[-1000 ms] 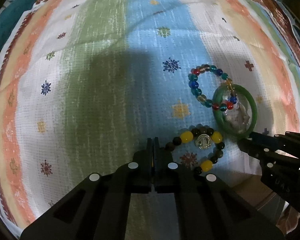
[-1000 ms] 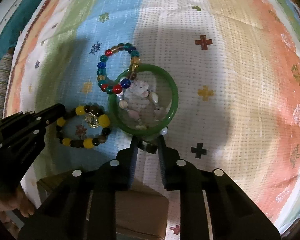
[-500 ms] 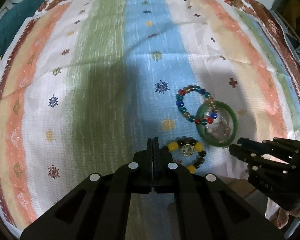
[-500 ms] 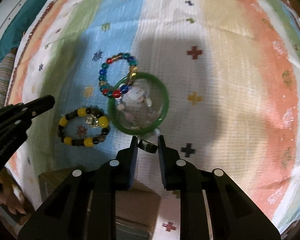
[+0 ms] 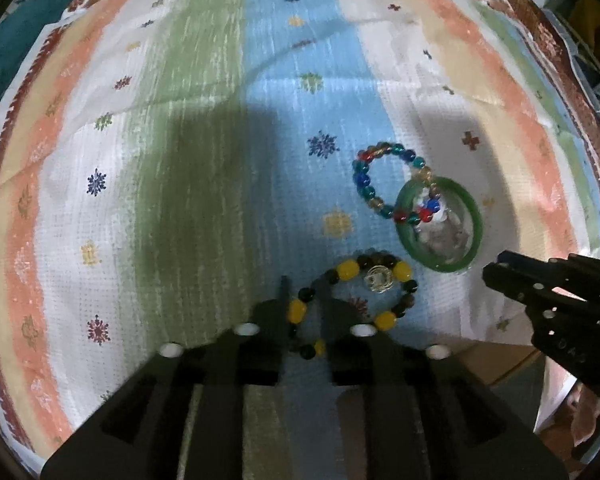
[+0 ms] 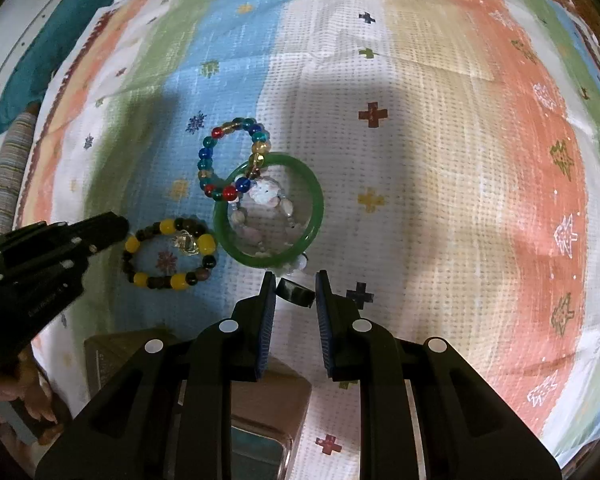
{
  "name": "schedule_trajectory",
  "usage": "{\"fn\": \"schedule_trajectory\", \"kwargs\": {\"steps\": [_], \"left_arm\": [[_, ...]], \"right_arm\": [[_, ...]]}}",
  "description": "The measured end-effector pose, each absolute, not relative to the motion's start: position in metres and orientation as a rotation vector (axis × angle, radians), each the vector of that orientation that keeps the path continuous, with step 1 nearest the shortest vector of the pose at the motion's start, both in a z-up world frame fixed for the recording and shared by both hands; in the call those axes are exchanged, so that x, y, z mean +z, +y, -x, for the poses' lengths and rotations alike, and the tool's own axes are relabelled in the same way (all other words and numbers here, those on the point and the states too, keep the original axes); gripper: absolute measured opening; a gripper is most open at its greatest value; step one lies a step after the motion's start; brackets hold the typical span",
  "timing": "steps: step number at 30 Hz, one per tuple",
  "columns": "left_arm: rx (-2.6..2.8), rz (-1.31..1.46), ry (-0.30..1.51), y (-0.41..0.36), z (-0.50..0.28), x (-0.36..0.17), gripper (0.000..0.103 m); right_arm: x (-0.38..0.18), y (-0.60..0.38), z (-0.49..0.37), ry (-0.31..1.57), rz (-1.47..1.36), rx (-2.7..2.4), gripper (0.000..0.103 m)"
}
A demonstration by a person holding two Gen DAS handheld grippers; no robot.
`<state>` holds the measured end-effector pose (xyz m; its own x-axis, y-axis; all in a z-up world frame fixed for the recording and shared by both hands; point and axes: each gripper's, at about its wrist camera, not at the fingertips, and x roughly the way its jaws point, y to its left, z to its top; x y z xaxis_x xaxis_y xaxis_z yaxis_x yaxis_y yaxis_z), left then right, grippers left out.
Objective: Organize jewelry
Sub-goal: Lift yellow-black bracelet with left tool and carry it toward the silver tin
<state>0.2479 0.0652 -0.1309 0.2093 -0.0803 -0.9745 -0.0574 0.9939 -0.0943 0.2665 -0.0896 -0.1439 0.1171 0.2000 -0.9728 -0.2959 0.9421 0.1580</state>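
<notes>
Left gripper (image 5: pixel 304 300) has just been opening, its jaws now narrowly parted and straddling the rim of the yellow-and-brown bead bracelet (image 5: pixel 356 300) on the striped cloth (image 5: pixel 204 160), not pinching it yet. Right gripper (image 6: pixel 294 294) hovers with a small dark ring (image 6: pixel 295 291) clamped between its pads, just beside the green bangle (image 6: pixel 269 209), which overlaps the multicoloured bead bracelet (image 6: pixel 230 156) and rings a pale charm bracelet (image 6: pixel 266 216). Risk here: round beads could roll out of a shallow pinch, and that tilted ring could slip free.
</notes>
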Motion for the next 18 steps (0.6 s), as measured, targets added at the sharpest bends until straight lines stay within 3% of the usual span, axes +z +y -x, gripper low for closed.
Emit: {"fn": "schedule_trajectory", "kwargs": {"steps": [18], "left_arm": [[0.012,0.034,1.425,0.053,-0.248,-0.158,0.026]], "right_arm": [[-0.151,-0.085,-0.268,1.412,0.096,0.362,0.021]]}}
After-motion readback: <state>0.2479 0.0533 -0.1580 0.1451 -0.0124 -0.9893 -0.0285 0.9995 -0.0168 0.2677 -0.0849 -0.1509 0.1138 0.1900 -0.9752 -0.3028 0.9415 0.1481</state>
